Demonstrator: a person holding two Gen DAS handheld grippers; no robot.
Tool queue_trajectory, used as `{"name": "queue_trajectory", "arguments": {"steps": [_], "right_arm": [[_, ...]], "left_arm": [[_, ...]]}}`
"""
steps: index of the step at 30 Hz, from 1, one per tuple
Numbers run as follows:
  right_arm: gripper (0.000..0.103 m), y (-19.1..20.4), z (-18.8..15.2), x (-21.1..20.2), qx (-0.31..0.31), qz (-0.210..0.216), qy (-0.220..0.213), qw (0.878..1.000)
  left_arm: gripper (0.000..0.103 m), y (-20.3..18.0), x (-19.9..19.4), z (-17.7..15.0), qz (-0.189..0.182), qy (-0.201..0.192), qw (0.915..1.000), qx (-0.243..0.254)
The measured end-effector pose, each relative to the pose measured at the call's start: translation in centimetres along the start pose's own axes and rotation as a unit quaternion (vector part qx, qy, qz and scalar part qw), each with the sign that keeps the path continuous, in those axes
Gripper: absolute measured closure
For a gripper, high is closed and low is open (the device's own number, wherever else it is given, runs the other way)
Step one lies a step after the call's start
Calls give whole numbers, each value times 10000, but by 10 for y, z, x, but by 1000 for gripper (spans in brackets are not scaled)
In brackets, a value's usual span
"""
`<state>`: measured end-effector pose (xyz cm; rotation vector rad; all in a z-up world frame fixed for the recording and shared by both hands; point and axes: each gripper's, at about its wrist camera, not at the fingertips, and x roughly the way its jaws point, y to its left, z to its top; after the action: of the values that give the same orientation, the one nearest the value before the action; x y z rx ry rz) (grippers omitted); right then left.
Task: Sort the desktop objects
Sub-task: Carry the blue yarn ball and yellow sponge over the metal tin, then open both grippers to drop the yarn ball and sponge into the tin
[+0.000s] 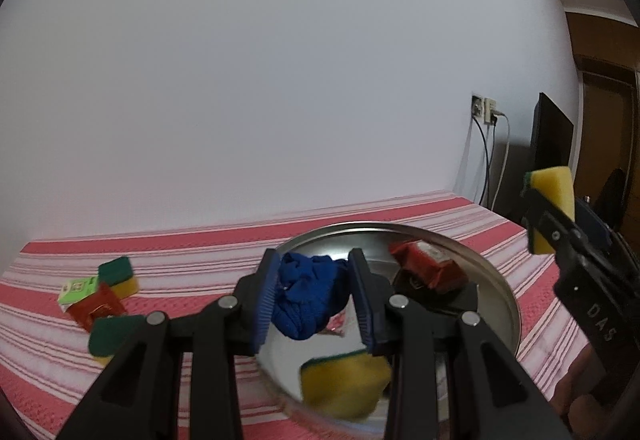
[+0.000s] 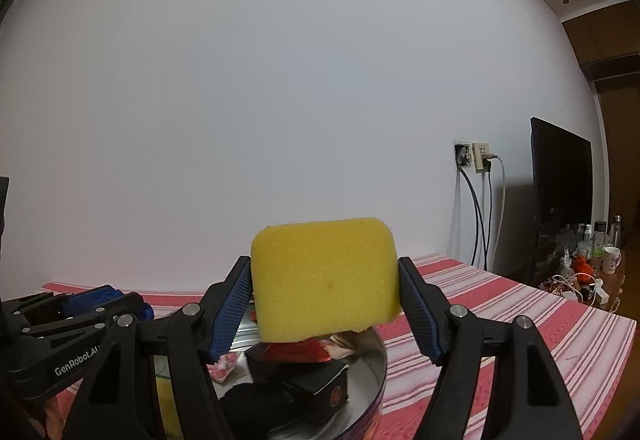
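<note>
A crumpled blue cloth (image 1: 308, 300) is gripped between the ribbed blue pads of the left claw (image 1: 314, 300) and is held just above a round metal tray (image 1: 506, 292). Beneath and ahead of this claw, a yellow sponge (image 1: 344, 384) with a green edge is seen inside the tray, and a red packet (image 1: 430, 264) lies on a black box (image 1: 444, 298) at the tray's far side. To the left of the claw, on the striped red and white tabletop (image 1: 200, 252), two green-backed sponges (image 1: 118, 274), a small green and white box (image 1: 78, 288) and another red packet (image 1: 96, 308) are gathered close together.

A second yellow sponge (image 2: 324, 278) is clamped upright in the right claw (image 2: 324, 304) and is held raised over the tray (image 2: 378, 372), with the black box (image 2: 304, 380) and red packet (image 2: 300, 352) below it. The left claw (image 2: 108, 300) is seen just to its left.
</note>
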<state>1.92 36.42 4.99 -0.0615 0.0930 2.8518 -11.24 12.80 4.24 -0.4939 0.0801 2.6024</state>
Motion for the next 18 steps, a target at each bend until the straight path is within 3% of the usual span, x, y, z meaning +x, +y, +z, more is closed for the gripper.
{"name": "queue_trajectory", "arguments": {"steps": [10,17,18], "right_arm": [[29,3,7,32,-235,-51,213,9995],[29,13,4,61,-347,17,908,9953],[29,15,2,66,-359,33,1041,9939]], "left_arm": [[69,-25,27,10,91,301,9995,22],[67,-24,60,9,311,988,9945,-147],[60,-23,65,9,334,1101,9932,-186]]}}
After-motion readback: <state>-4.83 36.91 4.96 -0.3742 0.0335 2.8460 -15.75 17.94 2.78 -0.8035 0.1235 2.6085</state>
